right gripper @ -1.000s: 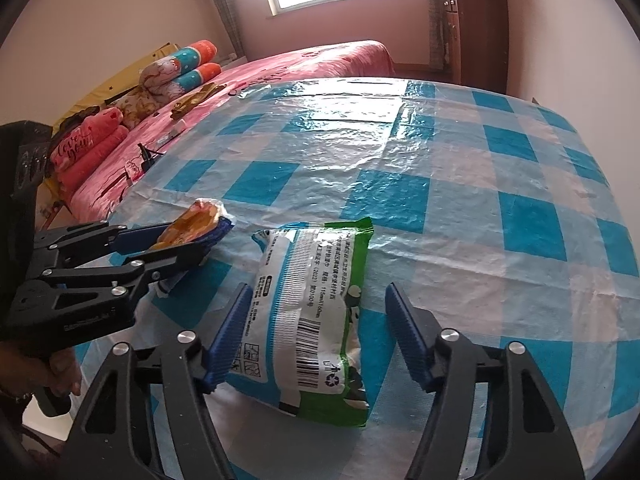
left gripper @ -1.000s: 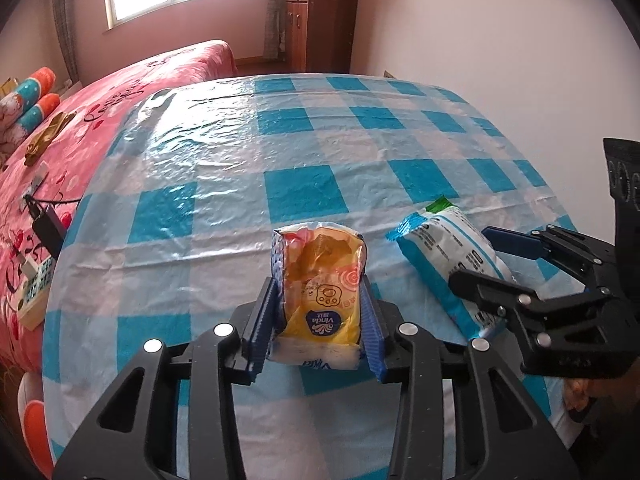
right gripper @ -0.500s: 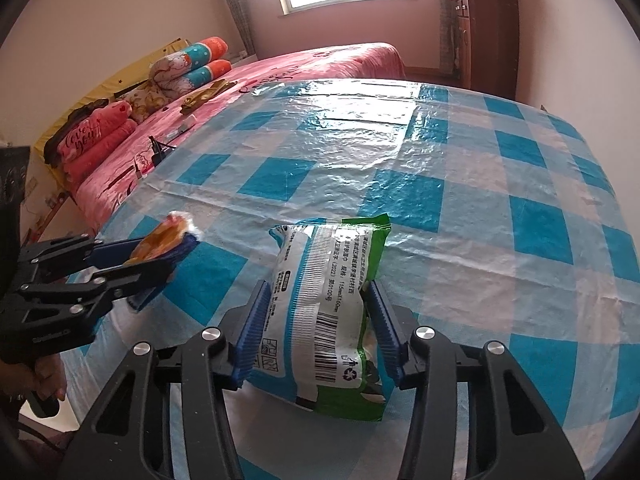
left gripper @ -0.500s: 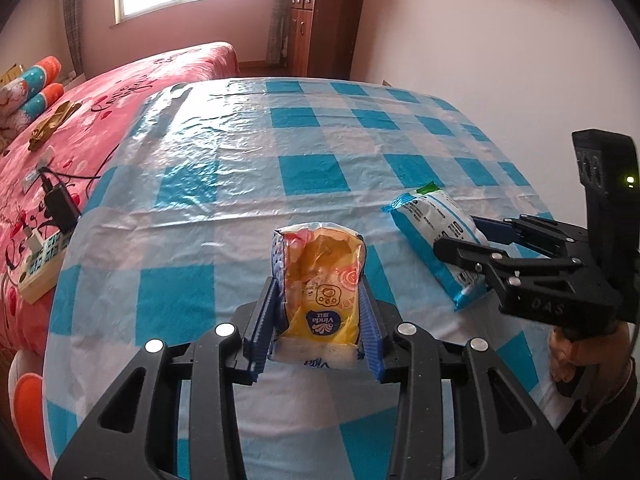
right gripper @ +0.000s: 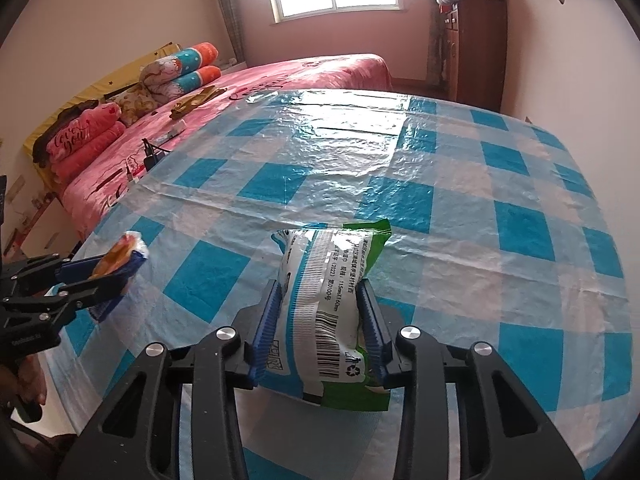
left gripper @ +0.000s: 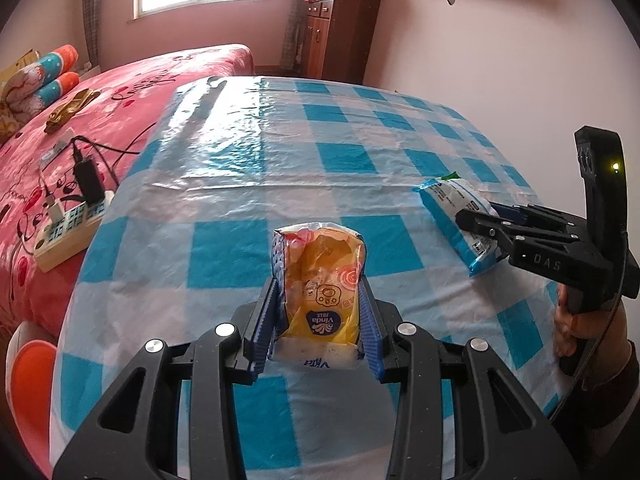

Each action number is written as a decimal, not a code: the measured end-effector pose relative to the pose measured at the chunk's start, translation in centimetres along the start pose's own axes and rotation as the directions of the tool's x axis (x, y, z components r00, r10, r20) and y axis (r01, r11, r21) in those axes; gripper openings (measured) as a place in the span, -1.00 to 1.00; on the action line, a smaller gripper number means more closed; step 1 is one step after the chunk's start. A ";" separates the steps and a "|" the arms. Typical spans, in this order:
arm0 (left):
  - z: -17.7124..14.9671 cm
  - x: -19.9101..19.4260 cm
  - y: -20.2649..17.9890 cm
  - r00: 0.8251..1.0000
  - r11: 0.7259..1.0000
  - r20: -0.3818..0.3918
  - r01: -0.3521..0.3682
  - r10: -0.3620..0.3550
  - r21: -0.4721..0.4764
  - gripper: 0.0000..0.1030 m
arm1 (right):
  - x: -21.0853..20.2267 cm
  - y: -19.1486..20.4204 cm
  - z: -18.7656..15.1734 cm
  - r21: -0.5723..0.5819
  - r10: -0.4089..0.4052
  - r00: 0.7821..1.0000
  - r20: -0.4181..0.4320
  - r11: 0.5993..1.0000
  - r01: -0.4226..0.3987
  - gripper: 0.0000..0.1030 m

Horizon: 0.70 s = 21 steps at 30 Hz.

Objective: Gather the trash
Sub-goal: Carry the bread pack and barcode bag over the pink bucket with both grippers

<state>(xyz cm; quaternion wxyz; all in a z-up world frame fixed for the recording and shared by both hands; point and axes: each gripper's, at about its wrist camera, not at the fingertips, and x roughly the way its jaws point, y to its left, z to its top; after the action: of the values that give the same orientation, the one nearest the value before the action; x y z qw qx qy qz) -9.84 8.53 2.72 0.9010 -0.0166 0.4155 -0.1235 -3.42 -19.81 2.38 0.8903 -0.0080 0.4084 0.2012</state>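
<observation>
My left gripper (left gripper: 320,300) is shut on a yellow tissue packet (left gripper: 324,264), held upright between the blue pads above the near edge of the table. In the right wrist view this gripper (right gripper: 116,276) shows at the far left with the yellow packet (right gripper: 122,250) in it. My right gripper (right gripper: 320,300) has its jaws closing on a white and green wipes packet (right gripper: 332,272), and the pads press its sides so that it bulges. From the left wrist view the right gripper (left gripper: 480,220) and the wipes packet (left gripper: 452,208) sit at the table's right side.
The table (right gripper: 460,184) wears a glossy blue and white checked plastic cloth. A pink bed (left gripper: 120,92) lies beyond and left, with a power strip (left gripper: 68,232) and cables on it. A wooden cabinet (right gripper: 472,52) stands against the far wall. A hand (left gripper: 576,320) holds the right gripper's handle.
The right gripper's jaws came together from wide apart onto the wipes packet and squeezed it. The left gripper drew back and away from the right one with the yellow packet.
</observation>
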 end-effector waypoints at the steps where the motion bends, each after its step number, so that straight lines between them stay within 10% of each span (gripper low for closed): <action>1: -0.2 -0.3 0.3 1.000 1.000 0.004 0.003 -0.003 -0.006 -0.22 | -0.1 0.1 0.0 0.002 -0.002 1.000 0.005 1.000 0.002 -0.26; 21: -2.1 -4.1 4.9 0.997 0.998 0.075 -0.021 0.026 -0.067 -0.22 | -1.5 3.6 0.3 -0.025 -0.003 1.000 0.031 1.000 0.004 -0.31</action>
<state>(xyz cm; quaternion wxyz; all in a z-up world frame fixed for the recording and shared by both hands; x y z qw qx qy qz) -12.95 14.38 3.80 0.9164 -0.0461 0.3852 -0.0986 -5.39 -16.94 4.18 0.8966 -0.0169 0.3920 0.2051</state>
